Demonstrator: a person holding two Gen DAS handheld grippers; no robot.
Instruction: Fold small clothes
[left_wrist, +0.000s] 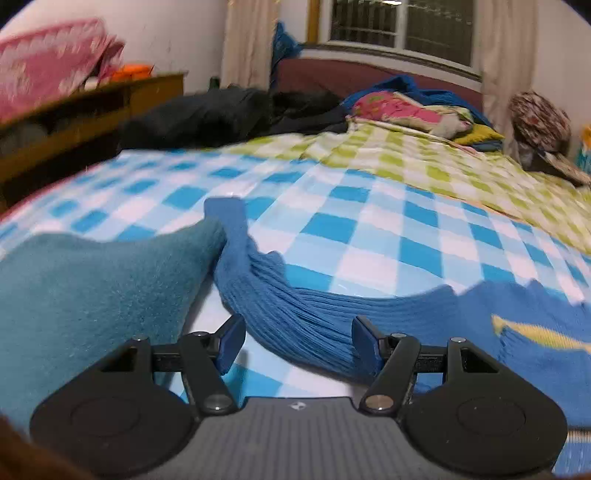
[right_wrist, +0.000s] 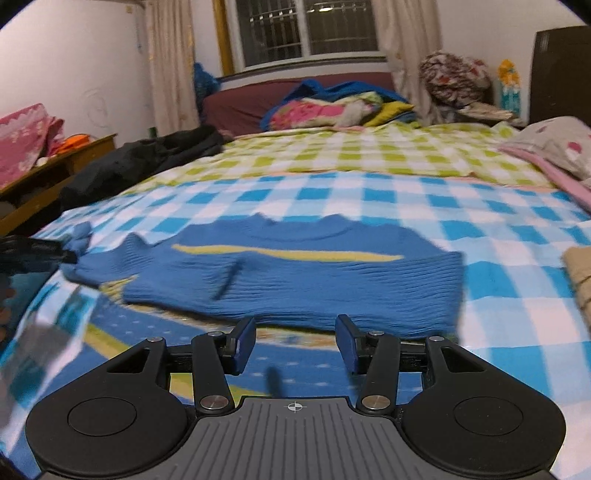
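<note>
A blue ribbed sweater (right_wrist: 295, 273) with a yellow stripe lies flat on the blue-and-white checked bed sheet (right_wrist: 498, 295). Its sleeve (left_wrist: 236, 251) runs away from me in the left wrist view, with the bunched shoulder fabric (left_wrist: 303, 317) just ahead of my left gripper (left_wrist: 298, 343). That gripper is open and its pads (left_wrist: 231, 343) press on nothing. My right gripper (right_wrist: 295, 343) is open just short of the sweater's near hem, nothing between its fingers. A teal fleece cloth (left_wrist: 74, 295) lies beside the sleeve on the left.
Dark clothes (left_wrist: 207, 114) are heaped at the bed's far left beside a wooden cabinet (left_wrist: 92, 110). Colourful bedding (left_wrist: 402, 110) is piled at the head, past a green checked sheet (left_wrist: 406, 158). A tan item (right_wrist: 580, 273) and a pink-edged blanket (right_wrist: 554, 147) lie at the right.
</note>
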